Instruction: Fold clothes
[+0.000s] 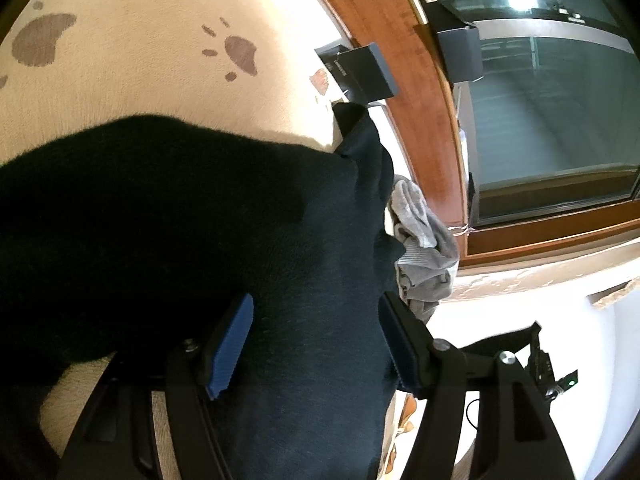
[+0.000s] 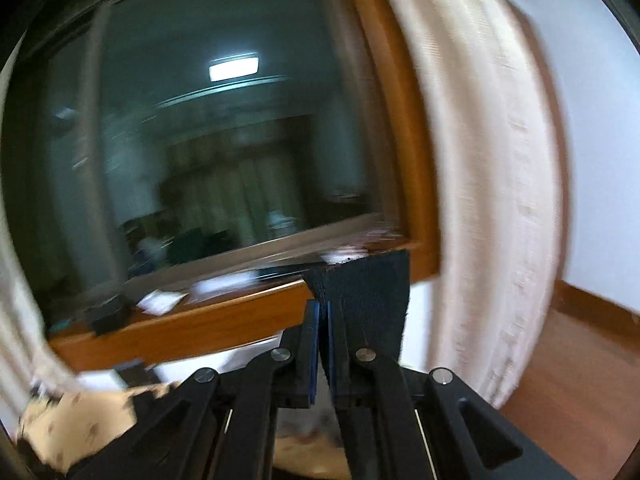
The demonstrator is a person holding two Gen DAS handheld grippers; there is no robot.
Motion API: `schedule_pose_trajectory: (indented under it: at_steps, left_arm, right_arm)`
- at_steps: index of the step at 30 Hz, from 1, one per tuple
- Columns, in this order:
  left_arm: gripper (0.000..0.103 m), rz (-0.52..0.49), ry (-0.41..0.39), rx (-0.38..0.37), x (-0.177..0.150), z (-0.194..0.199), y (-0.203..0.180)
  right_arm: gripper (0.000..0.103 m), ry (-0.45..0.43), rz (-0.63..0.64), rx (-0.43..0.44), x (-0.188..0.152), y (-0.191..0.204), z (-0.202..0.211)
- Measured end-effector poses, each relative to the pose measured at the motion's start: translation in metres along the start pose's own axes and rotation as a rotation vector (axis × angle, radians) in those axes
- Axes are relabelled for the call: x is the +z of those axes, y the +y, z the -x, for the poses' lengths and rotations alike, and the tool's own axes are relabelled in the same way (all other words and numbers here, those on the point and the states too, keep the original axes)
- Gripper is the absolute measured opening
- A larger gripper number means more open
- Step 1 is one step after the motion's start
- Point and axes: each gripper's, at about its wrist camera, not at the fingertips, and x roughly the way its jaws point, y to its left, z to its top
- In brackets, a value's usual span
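Two garments show in the left wrist view, and neither is folded yet. A dark garment (image 1: 200, 240) sprawls over the cream paw-print bed cover (image 1: 132, 60), filling the near and left part of the scene and running between the fingers of the left gripper (image 1: 316, 344). Those blue-padded fingers stand apart, one on either side of the cloth; whether the pads actually press it I cannot tell. To the right, just beside the dark cloth, a grey garment (image 1: 424, 240) lies crumpled and untouched. A dark box (image 1: 360, 72) sits at the far edge near the wooden window frame (image 1: 400, 80).

In the right wrist view, blurred, the right gripper (image 2: 323, 344) has its fingers together, clamped on a corner of the dark garment (image 2: 368, 288), which stands up beyond the pads against the window (image 2: 200, 140) with a pale curtain (image 2: 480, 180) to the right.

I judge the work is at an early stage: the dark piece is being lifted or spread, with no crease yet made, and the grey one is left entirely.
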Motion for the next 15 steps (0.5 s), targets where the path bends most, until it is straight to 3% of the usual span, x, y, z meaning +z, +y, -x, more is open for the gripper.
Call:
schedule_pose_trajectory:
  at_steps: [6, 9, 15]
  left_arm:
    - [0.070, -0.036, -0.085, -0.020, 0.005, 0.034, -0.009]
    - [0.073, -0.054, -0.152, -0.012, 0.007, 0.055, -0.011]
    - [0.075, 0.000, -0.219, -0.019, 0.017, 0.078, 0.004]
  right_arm:
    - [0.004, 0.069, 0.138, 0.200, -0.026, 0.101, -0.014]
    - [0.004, 0.100, 0.188, 0.258, -0.045, 0.142, -0.023]
    - [0.004, 0.181, 0.265, 0.427, -0.093, 0.225, -0.042]
